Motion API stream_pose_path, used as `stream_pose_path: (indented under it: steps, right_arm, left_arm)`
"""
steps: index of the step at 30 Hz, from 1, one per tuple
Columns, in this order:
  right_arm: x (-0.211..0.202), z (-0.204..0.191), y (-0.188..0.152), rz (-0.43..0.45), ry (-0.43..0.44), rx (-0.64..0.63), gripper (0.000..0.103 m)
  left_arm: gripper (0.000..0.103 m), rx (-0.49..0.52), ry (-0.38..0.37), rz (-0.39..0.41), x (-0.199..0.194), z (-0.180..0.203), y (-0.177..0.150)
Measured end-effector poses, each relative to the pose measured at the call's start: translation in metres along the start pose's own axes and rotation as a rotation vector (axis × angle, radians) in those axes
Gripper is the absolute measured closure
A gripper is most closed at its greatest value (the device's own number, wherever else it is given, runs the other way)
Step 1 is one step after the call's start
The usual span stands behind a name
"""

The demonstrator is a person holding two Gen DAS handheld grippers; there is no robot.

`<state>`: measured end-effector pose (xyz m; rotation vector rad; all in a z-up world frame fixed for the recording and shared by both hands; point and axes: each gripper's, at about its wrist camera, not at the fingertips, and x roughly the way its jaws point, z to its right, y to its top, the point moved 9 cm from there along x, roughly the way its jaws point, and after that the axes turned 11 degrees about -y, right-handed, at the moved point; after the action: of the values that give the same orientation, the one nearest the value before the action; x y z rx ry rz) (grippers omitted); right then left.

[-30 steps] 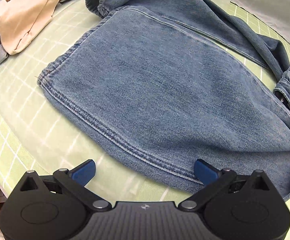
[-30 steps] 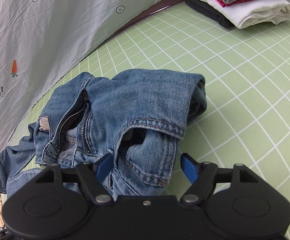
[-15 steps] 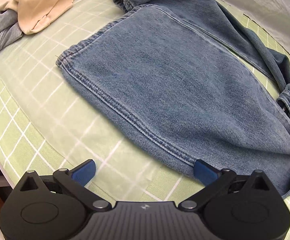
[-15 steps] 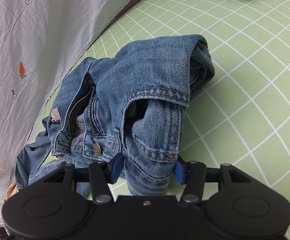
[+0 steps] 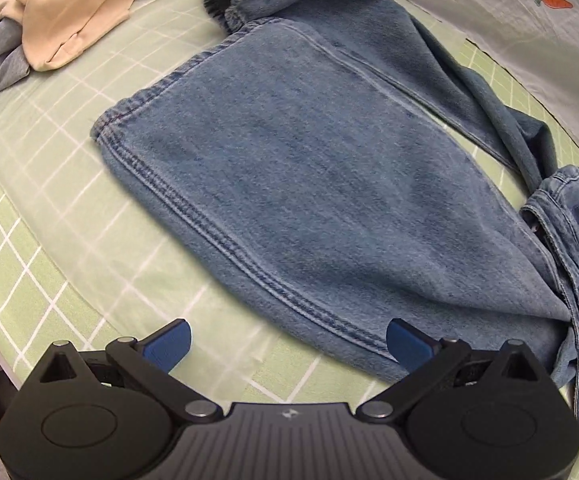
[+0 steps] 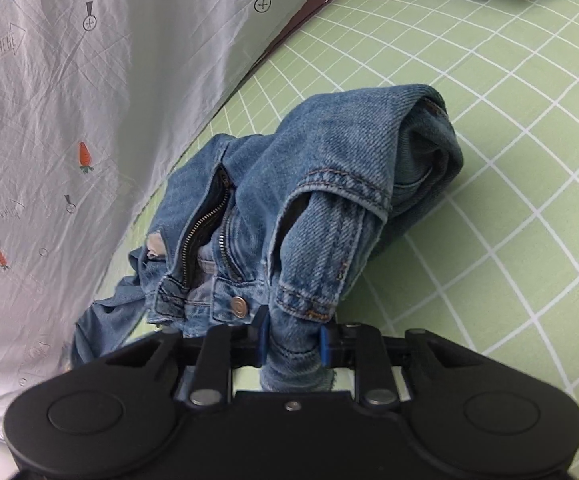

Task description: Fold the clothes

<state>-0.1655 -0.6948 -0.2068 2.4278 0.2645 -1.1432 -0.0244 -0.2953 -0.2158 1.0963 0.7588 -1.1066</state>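
1. The jeans [image 5: 329,168] lie on the table [image 5: 49,216], which has a green grid cover; one leg is spread flat, the other runs along its far side.
2. The left tool [image 5: 287,340] has its jaws wide apart and grips nothing; its right fingertip sits at the near hem-side edge of the flat leg.
3. The right tool [image 6: 293,338] is closed tight on a bunch of waistband denim beside the button [image 6: 238,305]; the fly zipper is undone.
4. The waist end is heaped up near a grey sheet [image 6: 49,120] with carrot prints.
5. A beige cloth [image 5: 69,12] lies crumpled at the table's far left corner.
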Motion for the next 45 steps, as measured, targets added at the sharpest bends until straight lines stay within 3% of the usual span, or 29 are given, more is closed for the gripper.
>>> stream_pose_path:
  steps: [4,9,11,16,18,19,26,31,35,38,45]
  right_arm:
    - [0.0,-0.03,0.013,-0.006,0.151,0.043,0.085]
    - [0.007,-0.088,0.027,-0.037,0.374,0.087,0.086]
    - [0.017,-0.104,0.024,-0.072,0.41,0.097,0.086]
    - [0.057,-0.103,-0.008,-0.185,0.174,-0.038,0.079]
    - [0.054,-0.093,-0.012,-0.202,0.153,-0.014,0.068]
    - [0.051,-0.088,-0.013,-0.208,0.148,0.004,0.054]
    - [0.013,-0.048,-0.018,-0.136,0.092,0.162,0.03]
    - [-0.017,-0.02,-0.033,-0.054,0.012,0.219,0.022]
    - [-0.05,0.01,-0.054,0.016,-0.117,0.206,0.012]
    - [-0.075,0.038,-0.071,0.037,-0.214,0.195,0.01]
    - [-0.099,0.087,-0.07,0.068,-0.26,0.286,0.006]
  left_arm:
    - [0.001,0.078,-0.006,0.014,0.0,0.021,0.01]
    - [0.001,0.092,-0.023,0.012,0.005,0.038,0.018]
    - [0.001,0.092,-0.021,0.011,0.008,0.041,0.022]
    - [0.001,0.086,-0.024,0.007,0.008,0.047,0.025]
    - [0.001,0.091,-0.027,0.006,0.005,0.049,0.025]
    - [0.001,0.093,-0.026,0.001,0.004,0.049,0.025]
    - [0.001,0.165,-0.03,-0.038,-0.012,0.051,0.015]
    - [0.001,0.235,-0.086,-0.094,-0.014,0.056,0.003]
    - [0.001,0.283,-0.141,-0.17,0.0,0.074,-0.01]
    - [0.001,0.326,-0.187,-0.21,0.008,0.097,-0.024]
    - [0.001,0.313,-0.316,-0.232,0.012,0.161,-0.051]
